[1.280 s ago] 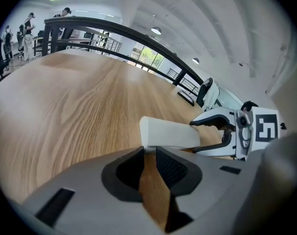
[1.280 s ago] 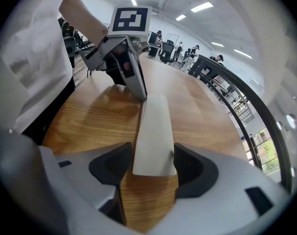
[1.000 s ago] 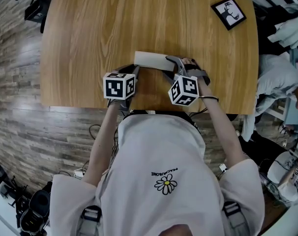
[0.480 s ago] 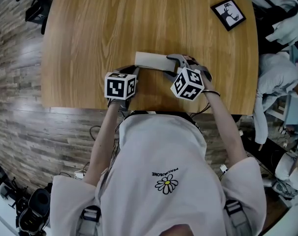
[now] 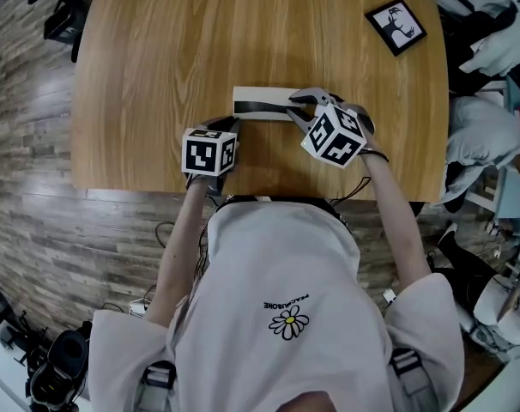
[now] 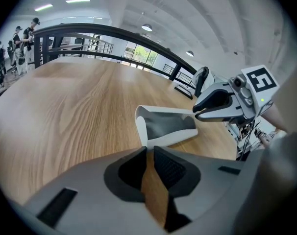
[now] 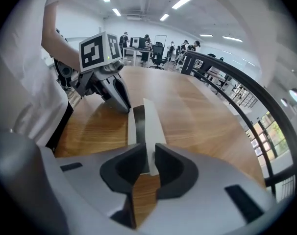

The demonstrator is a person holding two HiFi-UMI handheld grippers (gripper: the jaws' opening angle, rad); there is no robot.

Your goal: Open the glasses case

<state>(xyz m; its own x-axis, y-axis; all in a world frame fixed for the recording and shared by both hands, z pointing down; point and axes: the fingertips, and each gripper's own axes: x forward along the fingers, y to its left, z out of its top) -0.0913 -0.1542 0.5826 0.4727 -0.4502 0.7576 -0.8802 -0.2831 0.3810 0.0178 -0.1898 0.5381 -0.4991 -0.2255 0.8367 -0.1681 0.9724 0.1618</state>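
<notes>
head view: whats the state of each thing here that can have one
white glasses case: partly open, lid raised
right gripper: jaws closing, case lid's edge between them
left gripper: jaws nearly together on the case's left end
black square picture frame: lying flat on the wooden table

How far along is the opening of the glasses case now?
Done: the glasses case is partly open, its lid raised off the grey inside. In hand: the right gripper, jaws closing on the lid's edge, and the left gripper holding the base's end. Remaining: swing the lid fully back.
</notes>
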